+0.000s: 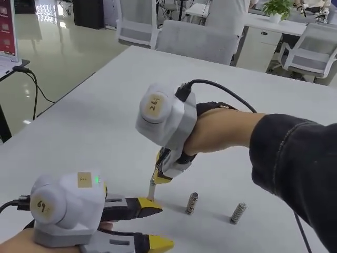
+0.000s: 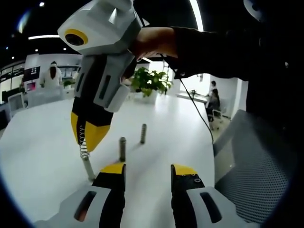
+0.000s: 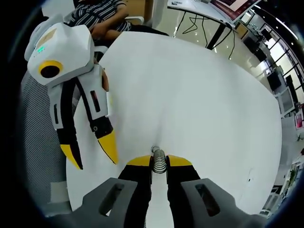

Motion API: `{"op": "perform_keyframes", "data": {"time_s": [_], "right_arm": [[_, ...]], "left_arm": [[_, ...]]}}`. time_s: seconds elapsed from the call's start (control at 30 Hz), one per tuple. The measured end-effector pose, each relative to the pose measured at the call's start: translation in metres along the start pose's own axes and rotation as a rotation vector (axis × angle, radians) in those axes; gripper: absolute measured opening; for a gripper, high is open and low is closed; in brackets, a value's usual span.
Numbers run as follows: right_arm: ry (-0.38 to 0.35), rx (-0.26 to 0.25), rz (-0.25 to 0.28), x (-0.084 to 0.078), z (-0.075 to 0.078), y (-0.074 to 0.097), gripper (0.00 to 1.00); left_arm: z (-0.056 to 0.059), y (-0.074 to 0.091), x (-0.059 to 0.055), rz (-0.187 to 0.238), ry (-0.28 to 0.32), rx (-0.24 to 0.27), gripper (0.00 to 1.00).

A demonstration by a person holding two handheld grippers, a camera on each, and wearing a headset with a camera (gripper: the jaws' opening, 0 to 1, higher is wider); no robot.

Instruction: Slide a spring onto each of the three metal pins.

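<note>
White matte tabletop (image 1: 95, 121), open office. Grey mesh chairs (image 1: 195, 39) along the far edge, 12 o'clock in the head view.

Right gripper (image 1: 159, 174), white body with yellow-tipped black jaws, points steeply down near the table's centre. Jaws are pinched together on a small steel coil spring (image 3: 159, 160), gripped across its sides with the lower end left free. The spring hangs in line over a thin upright metal pin (image 1: 151, 190). In the left gripper view its bottom coils meet the pin's top. Cannot tell whether they are threaded on or only touching.

Left gripper (image 2: 148, 169), same build, sits low at 7 o'clock in the head view. Jaws are well apart and hold nothing. The upper jaw tip is just beside the pin's foot; contact uncertain.

Two more stand at 4 o'clock from the working pin: nearer pin (image 1: 192, 203) and farther pin (image 1: 238, 213). Both look coiled along their length, so I judge them already sprung and this one the last of three.

Handling, judged: the spring is light, slick wire, soft along its axis and apt to buckle or flick out under a hard or skewed squeeze. Best hold is a gentle pinch mid-body with the bottom opening clear. The pin is slim and may tip, so steady it low at the foot.
</note>
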State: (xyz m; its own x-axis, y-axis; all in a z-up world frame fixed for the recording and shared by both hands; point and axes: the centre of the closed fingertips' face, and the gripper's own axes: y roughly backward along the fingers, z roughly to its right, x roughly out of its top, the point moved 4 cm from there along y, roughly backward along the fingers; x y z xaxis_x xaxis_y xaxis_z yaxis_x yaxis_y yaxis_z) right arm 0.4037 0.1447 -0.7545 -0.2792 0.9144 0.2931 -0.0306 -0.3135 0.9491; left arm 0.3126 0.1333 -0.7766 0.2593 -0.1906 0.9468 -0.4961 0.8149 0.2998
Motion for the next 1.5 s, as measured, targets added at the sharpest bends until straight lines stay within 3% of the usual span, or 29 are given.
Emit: {"op": "perform_keyframes", "data": {"time_s": [0.8,1.0,1.5], "right_arm": [[0.008,0.019,-0.03,-0.001,-0.002,-0.012,0.08],[0.007,0.024,-0.035,-0.001,-0.001,-0.015,0.08],[0.002,0.039,-0.051,-0.003,-0.001,-0.023,0.08]], "left_arm": [[-0.006,0.011,-0.012,-0.001,0.078,0.078,0.58],[-0.01,0.012,-0.012,0.007,0.091,0.104,0.68],[-0.018,0.013,-0.01,0.017,0.091,0.142,0.78]]}}
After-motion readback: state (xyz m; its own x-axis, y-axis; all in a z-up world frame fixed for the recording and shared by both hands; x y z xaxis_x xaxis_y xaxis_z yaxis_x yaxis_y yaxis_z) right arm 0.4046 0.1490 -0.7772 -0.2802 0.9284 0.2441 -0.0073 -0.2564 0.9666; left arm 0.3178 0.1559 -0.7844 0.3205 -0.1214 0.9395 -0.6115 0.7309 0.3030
